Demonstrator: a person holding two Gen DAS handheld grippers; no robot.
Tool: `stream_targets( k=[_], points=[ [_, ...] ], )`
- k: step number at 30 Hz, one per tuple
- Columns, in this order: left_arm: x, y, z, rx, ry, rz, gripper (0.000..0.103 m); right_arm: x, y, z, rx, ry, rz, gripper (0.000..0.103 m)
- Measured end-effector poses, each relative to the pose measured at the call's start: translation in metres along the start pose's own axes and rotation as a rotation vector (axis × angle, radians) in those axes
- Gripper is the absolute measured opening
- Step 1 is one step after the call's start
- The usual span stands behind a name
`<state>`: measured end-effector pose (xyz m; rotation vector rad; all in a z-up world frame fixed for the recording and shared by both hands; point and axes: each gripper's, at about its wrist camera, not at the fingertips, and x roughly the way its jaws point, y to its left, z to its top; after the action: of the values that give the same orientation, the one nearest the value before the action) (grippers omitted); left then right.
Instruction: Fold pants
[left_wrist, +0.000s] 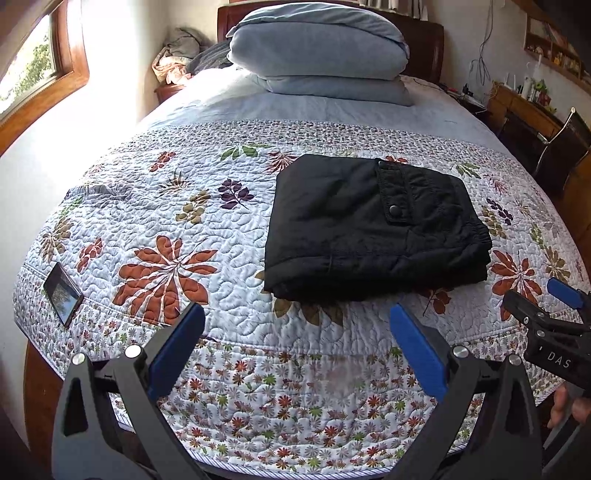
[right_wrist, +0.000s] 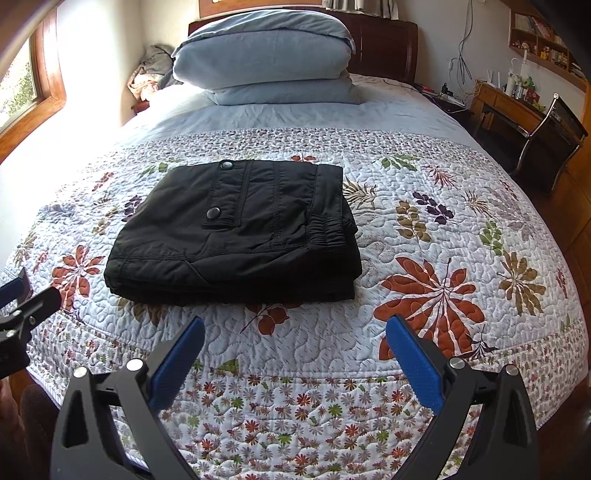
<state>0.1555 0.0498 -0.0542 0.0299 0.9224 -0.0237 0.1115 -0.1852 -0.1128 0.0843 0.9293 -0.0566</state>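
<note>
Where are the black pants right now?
The folded black pants lie on the floral quilt, mid-bed, left of centre in the right wrist view, ahead of both open claws and untouched.

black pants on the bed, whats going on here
A person holds a claw in each hand over a quilted bed. The black pants already lie folded into a compact stack on the quilt. The left claw and right claw are both open, hanging short of the pants and touching nothing.
</note>
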Motion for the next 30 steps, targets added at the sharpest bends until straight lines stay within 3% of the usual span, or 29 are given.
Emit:
stream_targets(
  k=[9,30],
  points=[
    [-0.0002,0.0066,0.0024,-0.016,-0.004,-0.006,0.1,-0.0079,0.0052,0.008,-0.026,-0.039,-0.011,0.099],
    [-0.0025,0.0057,0.0047,-0.016,-0.012,0.002,0.1,-0.0045,0.0036,0.0068,-0.026,-0.035,-0.008,0.099]
  ],
)
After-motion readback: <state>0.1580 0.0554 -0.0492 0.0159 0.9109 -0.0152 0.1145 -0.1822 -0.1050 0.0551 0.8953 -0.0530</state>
